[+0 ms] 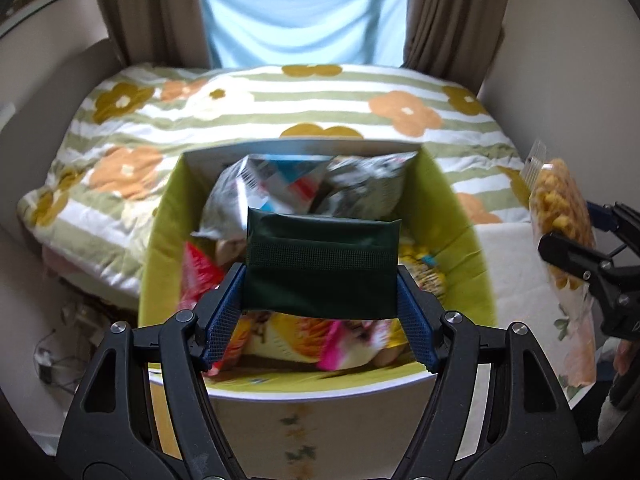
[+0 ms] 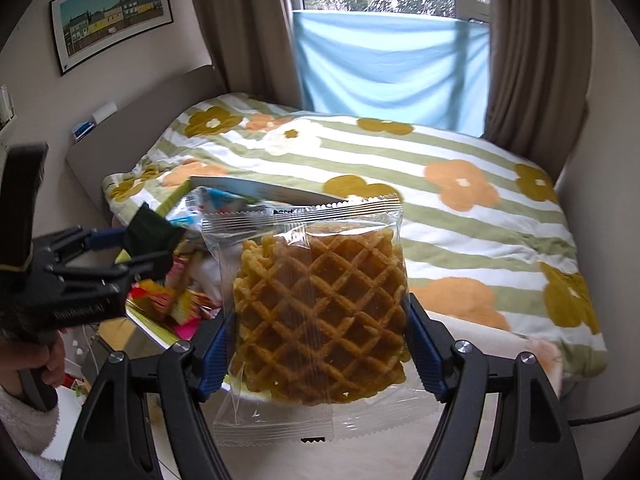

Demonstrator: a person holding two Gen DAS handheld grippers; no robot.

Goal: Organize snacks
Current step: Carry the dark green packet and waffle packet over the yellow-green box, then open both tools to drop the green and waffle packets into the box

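My left gripper [image 1: 320, 312] is shut on a dark green snack packet [image 1: 320, 264], held above an open box with lime-green inner walls [image 1: 164, 240]. Several snack packs lie in the box: silver and blue bags [image 1: 280, 188] at the back, red and pink wrappers [image 1: 200, 276] in front. My right gripper [image 2: 316, 348] is shut on a clear bag of golden waffle snacks [image 2: 320, 312], off to the right of the box. In the right wrist view the left gripper [image 2: 132, 248] with the green packet [image 2: 150, 230] shows at the left, over the box's contents.
The box stands in front of a bed with a flowered green-striped cover [image 2: 440, 184]. Behind the bed hang brown curtains [image 2: 536, 60] and a light blue cloth [image 2: 392, 68] over a window. A person's hand and pale sleeve [image 2: 28, 412] show at lower left.
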